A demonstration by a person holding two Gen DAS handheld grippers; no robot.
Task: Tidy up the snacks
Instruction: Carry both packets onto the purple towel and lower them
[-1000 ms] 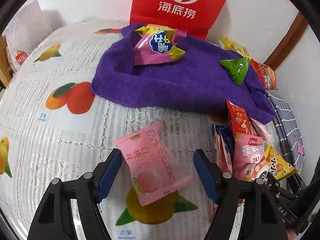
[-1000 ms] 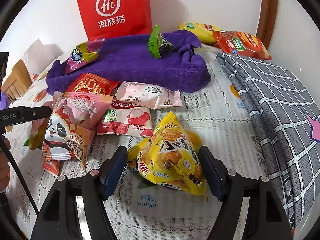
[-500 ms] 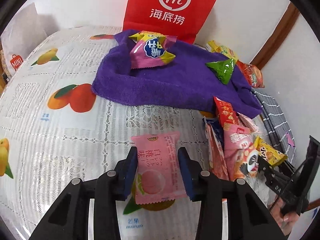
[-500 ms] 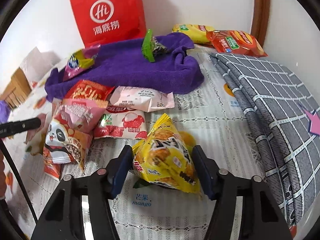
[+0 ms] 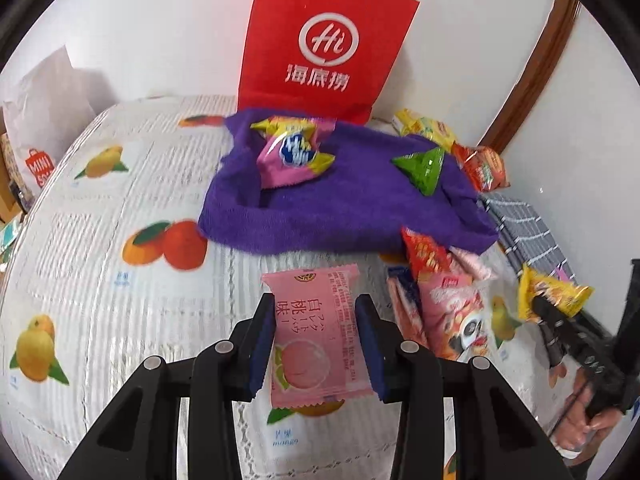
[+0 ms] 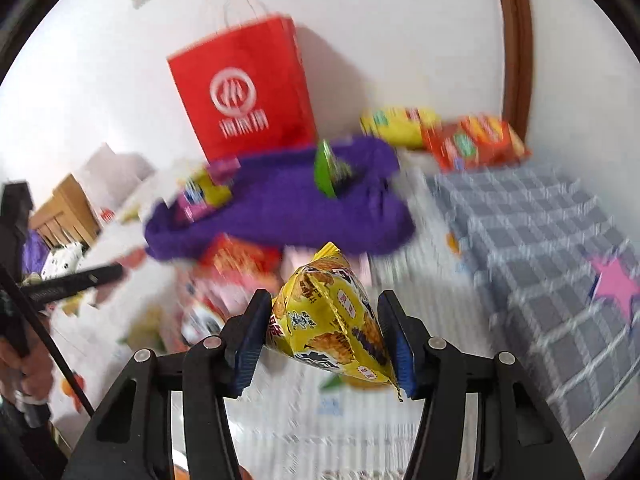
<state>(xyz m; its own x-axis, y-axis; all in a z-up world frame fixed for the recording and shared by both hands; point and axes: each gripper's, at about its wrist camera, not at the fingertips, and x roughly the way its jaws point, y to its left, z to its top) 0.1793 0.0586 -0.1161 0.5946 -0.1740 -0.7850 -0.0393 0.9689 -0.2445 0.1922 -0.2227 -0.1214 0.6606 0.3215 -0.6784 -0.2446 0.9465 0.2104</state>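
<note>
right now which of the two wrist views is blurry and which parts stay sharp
Right wrist view: the red bag, purple towel and checked cloth are motion-smeared, while the right gripper and its yellow snack pack stay sharp. Left wrist view: mostly crisp, the pink peach packet readable, with fisheye bending at the edges.

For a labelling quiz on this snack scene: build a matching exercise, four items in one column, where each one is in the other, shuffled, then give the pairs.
Items:
1. pink peach packet
2. yellow triangular packet
3. green triangular packet
4. red paper bag

Places:
A. lying on the purple towel
B. standing against the wall behind the towel
C. between the pads of the right gripper
D. between the pads of the left gripper

Pairs: 1-D, 2-C, 3-A, 4-B
</note>
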